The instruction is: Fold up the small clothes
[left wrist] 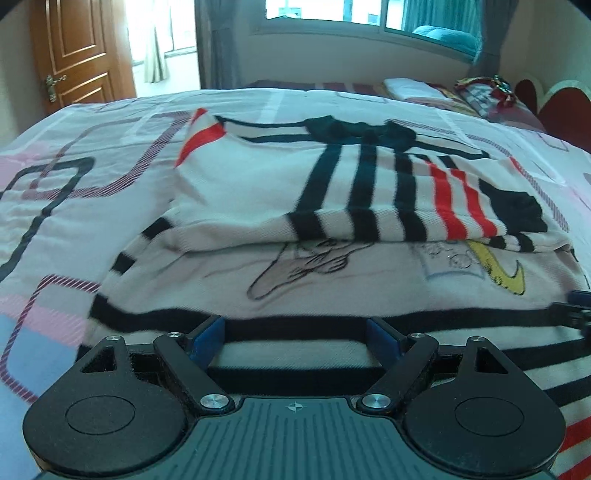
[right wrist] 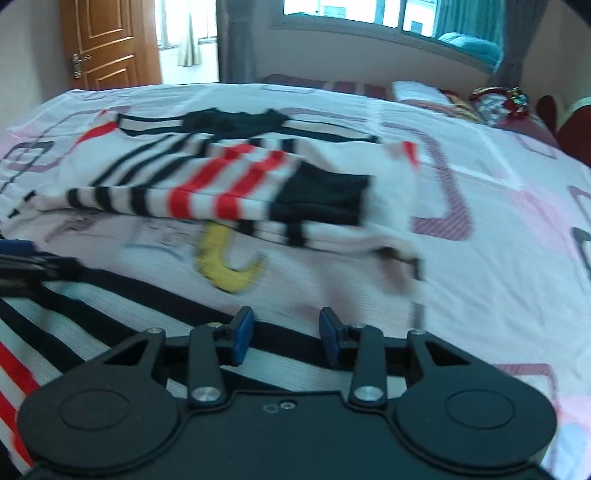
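A small white sweater (left wrist: pixel 258 184) with black and red stripes, a black collar and a cartoon print lies on the bed, its sleeves folded across the chest. It also shows in the right wrist view (right wrist: pixel 221 192). My left gripper (left wrist: pixel 295 332) is open and empty, low over the sweater's striped hem. My right gripper (right wrist: pixel 286 328) is open and empty, over the hem near the sweater's right edge. The right gripper's tip shows at the right edge of the left wrist view (left wrist: pixel 576 310).
The bed is covered by a pink and white patterned sheet (left wrist: pixel 92 184). Pillows and a pile of colourful clothes (left wrist: pixel 480 92) lie at the far right by a red headboard (left wrist: pixel 561 110). A wooden door (left wrist: pixel 81 55) and a window (left wrist: pixel 332 14) stand behind.
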The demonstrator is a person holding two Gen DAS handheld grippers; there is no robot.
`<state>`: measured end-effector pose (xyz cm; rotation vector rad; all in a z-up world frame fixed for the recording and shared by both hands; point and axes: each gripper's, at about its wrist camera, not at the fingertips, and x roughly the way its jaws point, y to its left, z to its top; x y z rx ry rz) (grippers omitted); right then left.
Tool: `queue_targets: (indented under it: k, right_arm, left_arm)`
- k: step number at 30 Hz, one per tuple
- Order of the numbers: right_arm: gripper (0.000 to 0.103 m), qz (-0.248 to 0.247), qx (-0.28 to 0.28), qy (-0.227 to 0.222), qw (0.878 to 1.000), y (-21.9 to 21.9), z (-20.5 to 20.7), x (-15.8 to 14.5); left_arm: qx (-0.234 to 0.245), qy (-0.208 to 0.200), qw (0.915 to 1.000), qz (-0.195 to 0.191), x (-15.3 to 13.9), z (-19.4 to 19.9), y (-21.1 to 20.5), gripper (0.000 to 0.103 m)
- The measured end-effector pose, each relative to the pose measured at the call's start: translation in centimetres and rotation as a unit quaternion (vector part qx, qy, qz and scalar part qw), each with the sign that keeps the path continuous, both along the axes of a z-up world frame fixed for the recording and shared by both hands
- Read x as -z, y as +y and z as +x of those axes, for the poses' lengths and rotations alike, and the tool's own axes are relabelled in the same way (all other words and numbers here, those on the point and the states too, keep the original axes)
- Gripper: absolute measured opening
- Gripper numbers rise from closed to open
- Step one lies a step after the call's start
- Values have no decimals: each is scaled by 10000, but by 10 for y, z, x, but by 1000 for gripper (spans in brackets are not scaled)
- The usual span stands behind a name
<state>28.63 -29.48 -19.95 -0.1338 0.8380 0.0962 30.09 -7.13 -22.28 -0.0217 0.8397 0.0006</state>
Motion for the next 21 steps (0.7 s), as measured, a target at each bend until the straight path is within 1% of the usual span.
queue_targets:
  k: [1,2,4,6,8,10,12,14,17,19,21]
  right_arm:
    - [38,-4,38,-12,10000,-7,-3,-1]
    - [38,11,55,-22,10000,-12,-6,-1]
    - [38,-56,39,-60,10000,-17,-12,-1]
    - [38,-106,22,-89,9999,-21,-16,-1]
    - [38,-72,61,-82,9999,-22,-19,-2]
    - [39,83,83,-76,9999,-20,-23,-7]
    - [39,375,-14,-91,9993,-15,-30,-14]
    - [39,575,-213,-102,9981,-2,-41,-18]
    - [39,646,-609,-62,9960,29,-56,-18]
    - [39,649,-841,-9,9943,50,-66,-14]
    - [39,525,-957,50,9940,66,-74,-7]
  left_arm:
    - [-92,26,10000,15,1,-3,4,91]
    - [-181,56,9998,20,2,-6,8,94]
    - [-308,72,9995,-33,4,-13,17,94]
    - [-387,99,9992,15,4,-18,21,94]
    - [-498,162,9986,16,0,-24,24,94]
    - [-573,152,9981,-144,-7,-33,26,94]
    - [-467,-15,9986,-230,-18,-46,21,94]
    - [-229,-114,9995,-180,-25,-56,11,94]
    - [132,1,9997,-225,-24,-63,-4,94]
    - [318,96,9994,-32,-15,-66,-12,94]
    - [357,317,9988,48,-3,-69,-8,94]
